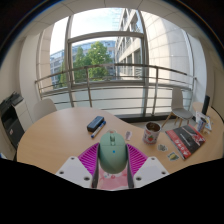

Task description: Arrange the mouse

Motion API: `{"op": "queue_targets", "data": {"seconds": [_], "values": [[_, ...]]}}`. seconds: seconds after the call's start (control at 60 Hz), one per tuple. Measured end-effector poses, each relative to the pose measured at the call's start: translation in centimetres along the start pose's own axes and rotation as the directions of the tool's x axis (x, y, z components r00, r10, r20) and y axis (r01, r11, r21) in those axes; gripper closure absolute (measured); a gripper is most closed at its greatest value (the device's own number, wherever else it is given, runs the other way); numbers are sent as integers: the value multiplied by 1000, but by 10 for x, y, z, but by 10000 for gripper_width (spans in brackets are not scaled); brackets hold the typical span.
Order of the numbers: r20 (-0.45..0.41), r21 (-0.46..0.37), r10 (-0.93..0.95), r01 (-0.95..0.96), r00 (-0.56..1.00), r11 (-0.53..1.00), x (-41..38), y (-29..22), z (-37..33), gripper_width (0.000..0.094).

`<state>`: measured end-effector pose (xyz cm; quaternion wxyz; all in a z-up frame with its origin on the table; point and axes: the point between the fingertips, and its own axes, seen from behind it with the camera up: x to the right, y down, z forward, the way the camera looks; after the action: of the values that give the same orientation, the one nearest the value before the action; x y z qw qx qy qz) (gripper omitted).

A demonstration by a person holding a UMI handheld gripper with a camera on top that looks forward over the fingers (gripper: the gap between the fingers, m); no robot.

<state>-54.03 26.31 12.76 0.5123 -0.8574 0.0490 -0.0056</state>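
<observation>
gripping mouse (112,152), gripper (113,168) hides its sides.

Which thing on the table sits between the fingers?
The pale green mouse. It sits between the pink pads, while the dark object, the mug and the packets lie beyond the fingers.

light: bright daylight from window (110,55) | table (60,135) evenly lit, soft shadows | strong fisheye bending at edges
</observation>
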Motion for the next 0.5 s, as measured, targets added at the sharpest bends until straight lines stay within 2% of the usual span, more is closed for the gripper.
{"op": "queue_targets", "data": {"seconds": [0.15,0.25,0.317,0.367,0.417,0.5], "values": [[14,-156,-23,25,1000,987,-30,96,36,522],[-7,-219,-33,30,999,975,-31,132,50,451],[-17,-205,-36,32,999,978,-29,129,49,394],[-29,-201,-48,41,998,979,-28,123,43,260],[-28,-189,-58,52,998,981,-31,112,33,88],[-45,-159,-72,64,996,985,-31,88,8,90]]}}
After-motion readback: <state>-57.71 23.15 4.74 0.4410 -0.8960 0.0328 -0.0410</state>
